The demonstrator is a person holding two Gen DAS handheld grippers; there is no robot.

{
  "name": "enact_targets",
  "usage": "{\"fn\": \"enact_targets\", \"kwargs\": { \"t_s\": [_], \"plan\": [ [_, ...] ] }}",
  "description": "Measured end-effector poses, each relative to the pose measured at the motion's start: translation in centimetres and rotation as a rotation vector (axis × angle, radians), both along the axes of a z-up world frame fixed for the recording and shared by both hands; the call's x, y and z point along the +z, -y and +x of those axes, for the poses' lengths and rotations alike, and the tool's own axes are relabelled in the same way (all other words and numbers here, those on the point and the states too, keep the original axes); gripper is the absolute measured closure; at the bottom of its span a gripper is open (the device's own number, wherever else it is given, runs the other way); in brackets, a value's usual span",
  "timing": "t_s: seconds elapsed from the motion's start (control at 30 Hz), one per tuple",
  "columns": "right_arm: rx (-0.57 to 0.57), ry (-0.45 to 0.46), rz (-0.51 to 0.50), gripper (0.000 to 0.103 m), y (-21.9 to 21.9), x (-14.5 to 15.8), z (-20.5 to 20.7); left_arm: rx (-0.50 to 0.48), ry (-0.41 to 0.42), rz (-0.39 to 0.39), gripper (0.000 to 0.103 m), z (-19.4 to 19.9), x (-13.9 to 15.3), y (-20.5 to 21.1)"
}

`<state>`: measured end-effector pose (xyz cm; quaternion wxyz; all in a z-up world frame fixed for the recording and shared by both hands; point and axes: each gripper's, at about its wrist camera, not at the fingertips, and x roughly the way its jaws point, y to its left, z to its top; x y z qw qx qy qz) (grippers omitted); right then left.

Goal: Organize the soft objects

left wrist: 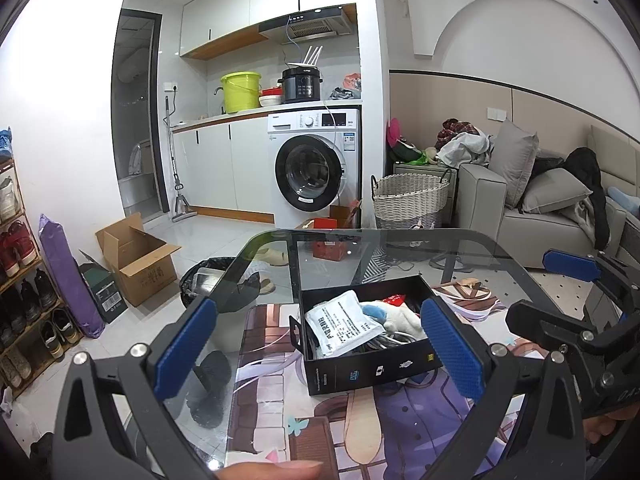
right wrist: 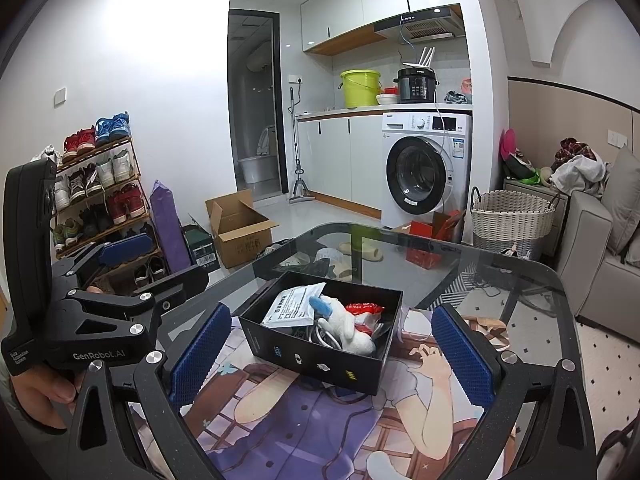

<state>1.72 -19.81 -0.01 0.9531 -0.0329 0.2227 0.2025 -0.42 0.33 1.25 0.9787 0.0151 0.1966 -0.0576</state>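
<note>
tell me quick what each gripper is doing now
left gripper: open, holding nothing, above the black box.
right gripper: open, holding nothing.

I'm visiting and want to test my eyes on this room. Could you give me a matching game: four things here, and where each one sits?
1. plush toy
2. green bucket
3. wicker basket
4. cardboard box

a. on the floor near the shoe rack
b. inside the black box
c. beside the sofa
d. on the kitchen counter

Pairs: 1-b, 2-d, 3-c, 4-a
</note>
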Motion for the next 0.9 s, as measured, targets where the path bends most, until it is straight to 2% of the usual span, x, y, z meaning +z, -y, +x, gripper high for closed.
{"fn": "enact_targets", "kwargs": {
  "t_s": [0.9],
  "plan": [
    [0.001,-0.001,-0.003,0.001,0.05,0.1,0.01,0.014,-0.024,0.009,0.0,0.34,-0.1,-0.07]
  ]
}}
